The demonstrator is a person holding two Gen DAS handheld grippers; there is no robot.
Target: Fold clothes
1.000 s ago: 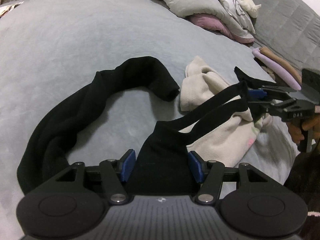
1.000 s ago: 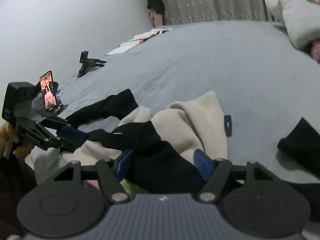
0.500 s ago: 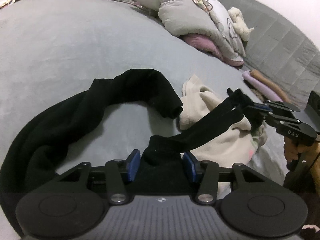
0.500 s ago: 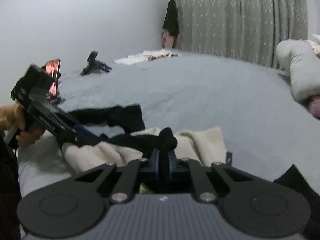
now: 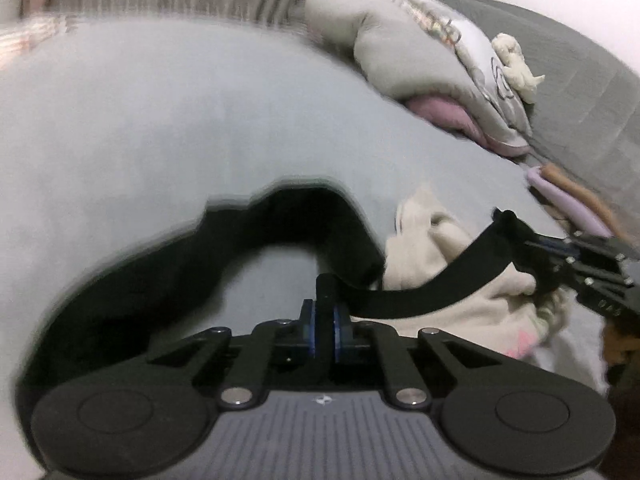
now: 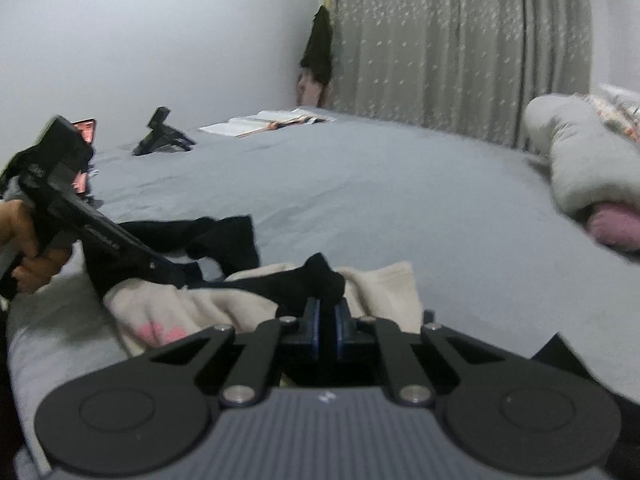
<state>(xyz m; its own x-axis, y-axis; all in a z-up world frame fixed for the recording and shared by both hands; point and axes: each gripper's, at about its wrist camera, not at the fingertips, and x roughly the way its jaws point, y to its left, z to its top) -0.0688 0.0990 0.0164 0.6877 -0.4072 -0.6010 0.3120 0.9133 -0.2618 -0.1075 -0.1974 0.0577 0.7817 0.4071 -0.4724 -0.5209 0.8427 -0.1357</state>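
A black garment (image 5: 160, 272) lies in a long curve on the grey bed (image 5: 200, 120). One narrow band of it (image 5: 420, 292) stretches between both grippers, over a crumpled cream garment (image 5: 460, 312). My left gripper (image 5: 324, 320) is closing, and its blue pads press on the band's near end. My right gripper (image 5: 532, 246) holds the far end. In the right wrist view my right gripper (image 6: 325, 312) is shut on a bunched black tip (image 6: 320, 276), above the cream garment (image 6: 224, 304). The left gripper (image 6: 180, 274) reaches in from the left, held by a hand (image 6: 24, 240).
Pillows (image 5: 420, 60) and a pink cushion lie at the bed's head. Folded purple and brown clothes (image 5: 572, 200) are stacked at the right. A phone on a stand (image 6: 84, 132), a black holder (image 6: 160, 136) and an open book (image 6: 264, 122) sit at the far side by the curtain (image 6: 440, 60).
Both grippers have shut on the black garment, the right one first. Both views have tilted up, and the black band is now pulled between the two grippers.
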